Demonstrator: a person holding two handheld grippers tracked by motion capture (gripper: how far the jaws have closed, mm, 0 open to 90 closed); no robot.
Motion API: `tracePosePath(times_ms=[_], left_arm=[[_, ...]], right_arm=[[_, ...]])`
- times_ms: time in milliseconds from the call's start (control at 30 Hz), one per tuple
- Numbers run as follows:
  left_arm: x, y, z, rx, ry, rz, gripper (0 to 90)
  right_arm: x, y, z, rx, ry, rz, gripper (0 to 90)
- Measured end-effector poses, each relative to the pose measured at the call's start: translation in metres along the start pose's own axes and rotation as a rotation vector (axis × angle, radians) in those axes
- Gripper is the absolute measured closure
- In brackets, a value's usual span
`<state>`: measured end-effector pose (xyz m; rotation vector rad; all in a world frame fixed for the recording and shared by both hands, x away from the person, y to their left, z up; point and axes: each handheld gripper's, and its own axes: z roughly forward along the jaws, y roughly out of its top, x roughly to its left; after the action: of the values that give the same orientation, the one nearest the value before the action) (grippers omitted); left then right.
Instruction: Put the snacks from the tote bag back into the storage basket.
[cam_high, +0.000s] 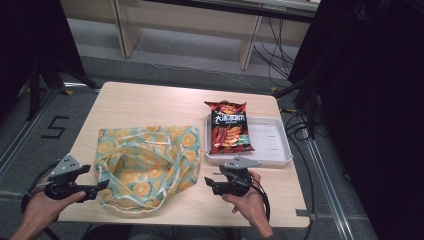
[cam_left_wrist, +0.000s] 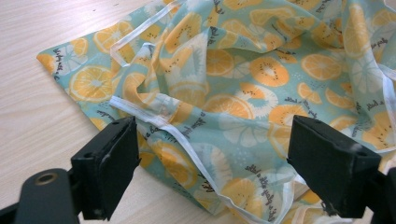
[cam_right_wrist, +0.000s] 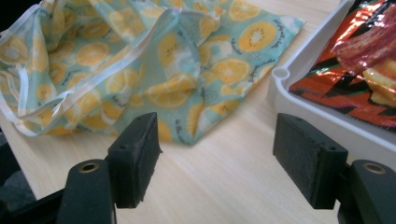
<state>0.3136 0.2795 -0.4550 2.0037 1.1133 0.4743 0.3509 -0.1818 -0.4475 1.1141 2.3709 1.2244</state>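
Here, one bag (cam_high: 147, 167), one tray (cam_high: 272, 145).

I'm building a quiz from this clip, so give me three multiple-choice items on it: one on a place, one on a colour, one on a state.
1. Where does the snack bag lie?
A. in the white tray
B. on the floor
C. inside the fabric bag

2. What fruit-slice colour marks the fabric bag?
A. purple
B. orange
C. black

3. How do the left gripper and right gripper stand?
A. both open
B. both shut
C. one holds the snack bag

Answers: 1 A, it rests across the tray; 2 B, orange slices on teal; 3 A, both gripper views show jaws apart, empty.
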Motion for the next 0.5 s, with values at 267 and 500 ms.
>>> tracePosePath(times_ms=[267,500], left_arm=[[-0.007,-0.002,0.001,0.005,-0.020,0.026,16.0],[-0.011,-0.003,0.004,-0.014,-0.019,0.006,16.0]], right_arm=[[0.008,-0.012,-0.002,0.045,-0.001,-0.036,28.5],[0.016,-0.020,-0.006,0.075,-0.008,-0.029,26.9]])
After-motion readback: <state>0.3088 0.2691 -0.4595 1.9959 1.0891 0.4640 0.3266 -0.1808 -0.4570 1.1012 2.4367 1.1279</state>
